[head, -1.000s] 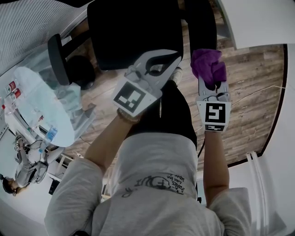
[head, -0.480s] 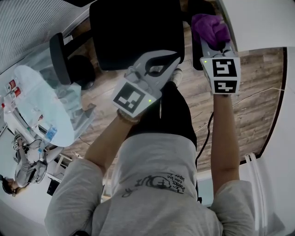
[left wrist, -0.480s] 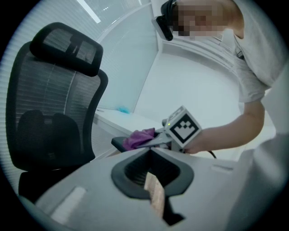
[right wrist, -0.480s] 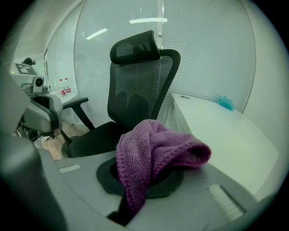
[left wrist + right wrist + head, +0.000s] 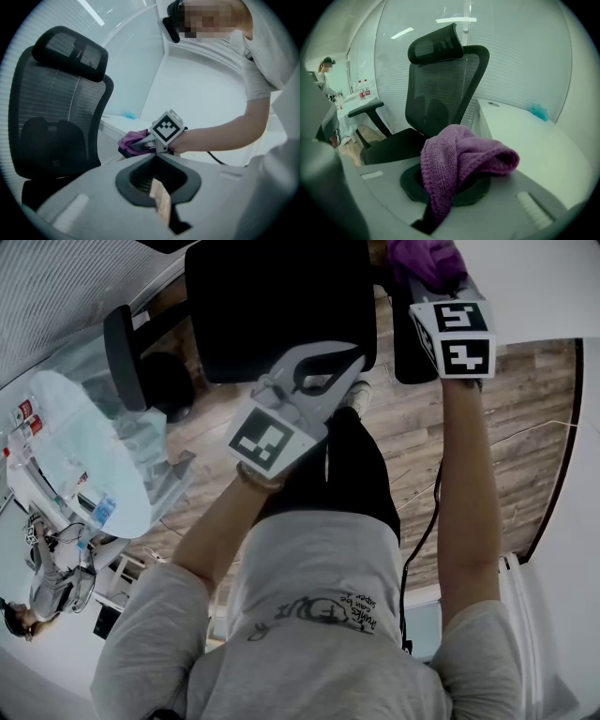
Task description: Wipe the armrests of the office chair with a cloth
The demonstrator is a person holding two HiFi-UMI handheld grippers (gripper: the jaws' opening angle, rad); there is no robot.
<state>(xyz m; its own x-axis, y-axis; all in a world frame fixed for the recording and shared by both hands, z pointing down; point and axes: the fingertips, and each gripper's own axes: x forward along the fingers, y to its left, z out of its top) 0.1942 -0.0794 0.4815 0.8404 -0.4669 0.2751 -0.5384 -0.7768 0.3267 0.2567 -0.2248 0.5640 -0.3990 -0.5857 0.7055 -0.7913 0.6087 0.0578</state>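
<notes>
The black office chair (image 5: pixel 272 296) stands in front of me, with its left armrest (image 5: pixel 117 357) in plain sight. Its right armrest (image 5: pixel 401 343) is partly hidden under my right gripper (image 5: pixel 431 282). That gripper is shut on a bunched purple cloth (image 5: pixel 422 259) near the armrest's far end. In the right gripper view the cloth (image 5: pixel 459 159) bulges out of the right gripper (image 5: pixel 454 187) and hangs over it, with the chair (image 5: pixel 440 89) behind. My left gripper (image 5: pixel 328 367) hovers over the seat's front edge, shut and holding nothing. The left gripper view shows the left gripper (image 5: pixel 157 157) and beyond it the cloth (image 5: pixel 131 140).
A round glass table (image 5: pixel 84 456) stands to the left of the chair. A white desk (image 5: pixel 525 287) curves along the right. The floor (image 5: pixel 506 418) is wood plank. Another person (image 5: pixel 37 577) stands at the far left.
My right gripper has carried the purple cloth forward along the right armrest, toward its far end. The left gripper has stayed in place.
</notes>
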